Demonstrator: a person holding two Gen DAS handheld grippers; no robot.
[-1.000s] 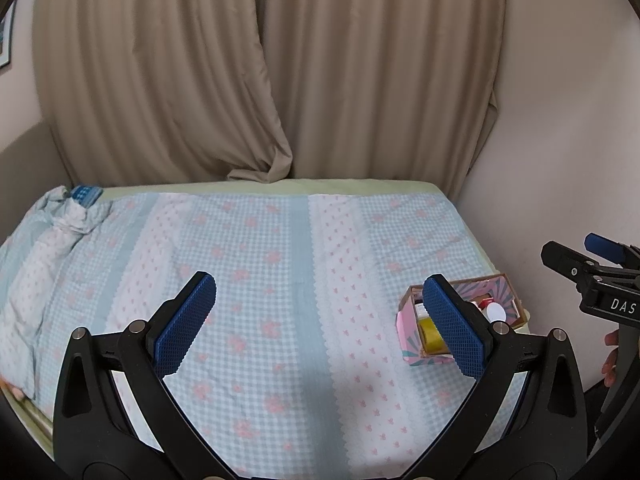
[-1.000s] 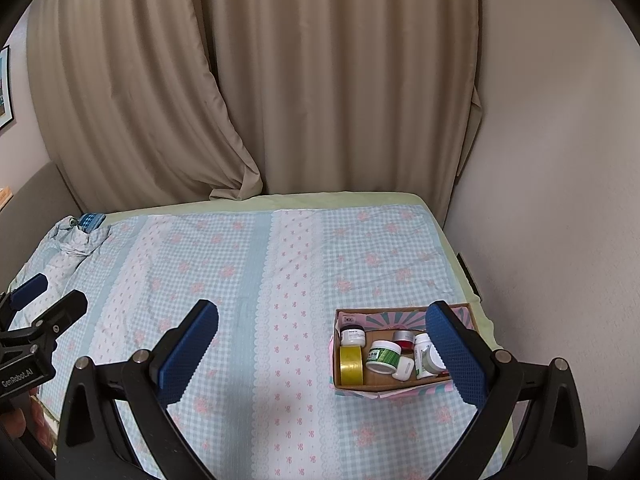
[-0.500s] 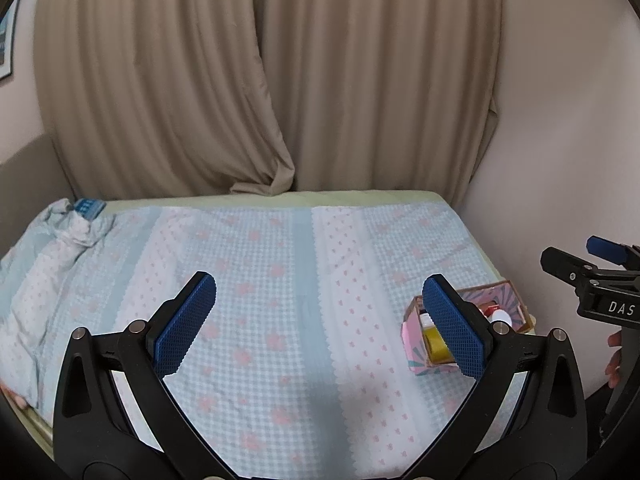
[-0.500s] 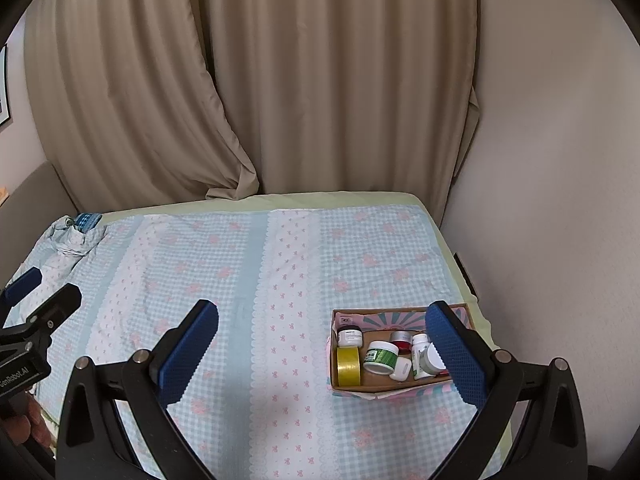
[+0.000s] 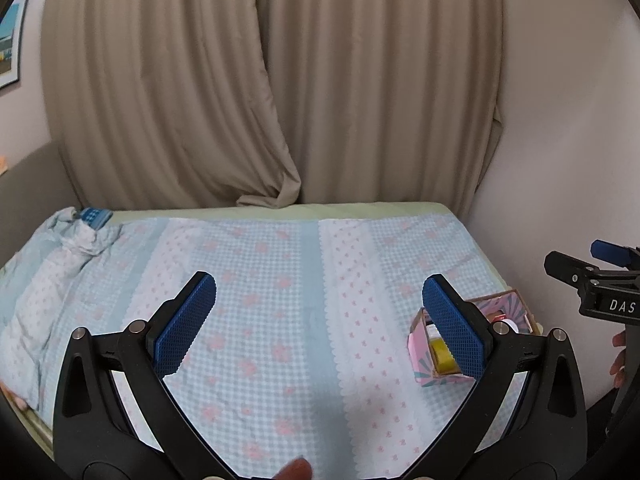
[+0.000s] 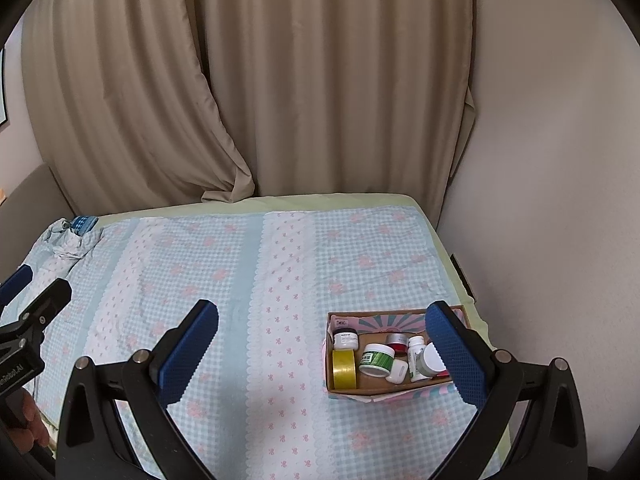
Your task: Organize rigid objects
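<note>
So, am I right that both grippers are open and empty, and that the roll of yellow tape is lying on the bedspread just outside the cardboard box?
Not quite: the roll of yellow tape stands inside the open cardboard box, at its left end, as the right wrist view shows. The left gripper and right gripper are indeed open and empty.

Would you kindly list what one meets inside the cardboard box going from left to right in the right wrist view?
In the box: yellow tape roll → green-labelled jar → small white cap-like piece → white bottle → white-lidded jar, partly hidden by the right gripper finger.
</note>
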